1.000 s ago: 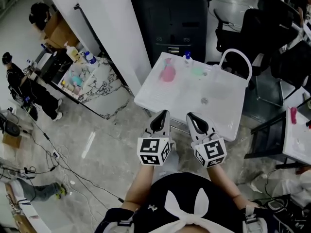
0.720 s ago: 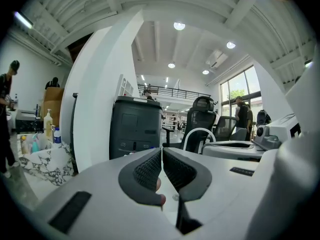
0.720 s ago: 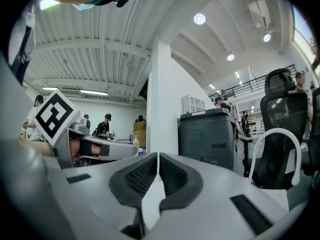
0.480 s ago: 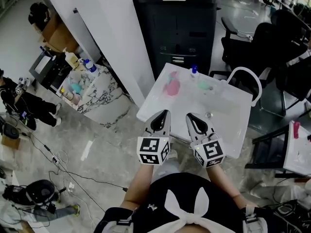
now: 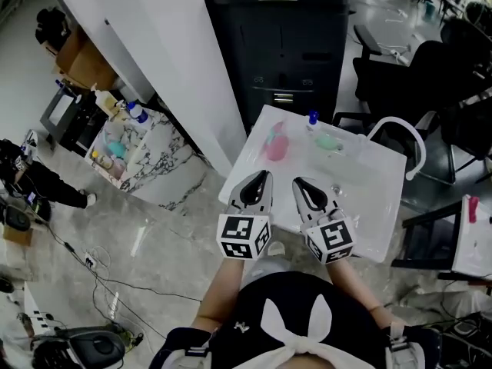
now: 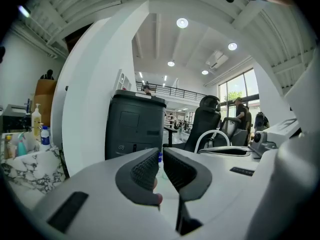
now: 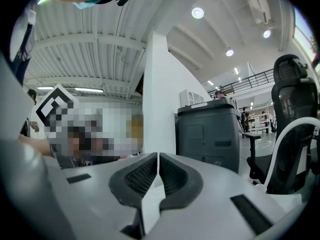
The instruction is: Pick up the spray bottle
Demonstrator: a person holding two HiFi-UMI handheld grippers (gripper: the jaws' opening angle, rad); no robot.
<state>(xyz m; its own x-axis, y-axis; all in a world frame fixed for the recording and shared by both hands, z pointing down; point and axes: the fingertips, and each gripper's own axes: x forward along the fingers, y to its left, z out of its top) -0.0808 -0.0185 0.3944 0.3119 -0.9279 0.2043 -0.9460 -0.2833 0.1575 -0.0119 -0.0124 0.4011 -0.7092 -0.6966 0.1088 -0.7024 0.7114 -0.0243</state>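
Note:
A pink spray bottle (image 5: 274, 141) stands on the far left part of the white table (image 5: 369, 229). Beside it are a small blue-capped bottle (image 5: 313, 119) and a pale green object (image 5: 329, 141). My left gripper (image 5: 259, 181) and right gripper (image 5: 301, 186) hover side by side over the table's near edge, both shut and empty, well short of the bottles. In the left gripper view the shut left gripper (image 6: 160, 156) points at the table, with the blue cap (image 6: 159, 159) just showing past the tips. The right gripper (image 7: 157, 156) is shut too.
A black cabinet (image 5: 284, 37) stands behind the table, with a white pillar (image 5: 184, 68) to its left. Black office chairs (image 5: 400, 75) and a white curved armrest (image 5: 396, 129) crowd the right. A marble shelf with bottles (image 5: 131, 141) and floor cables (image 5: 92, 275) lie left.
The person has walked toward the table, so it now lies closer, under the gripper tips. Both grippers stayed shut and side by side.

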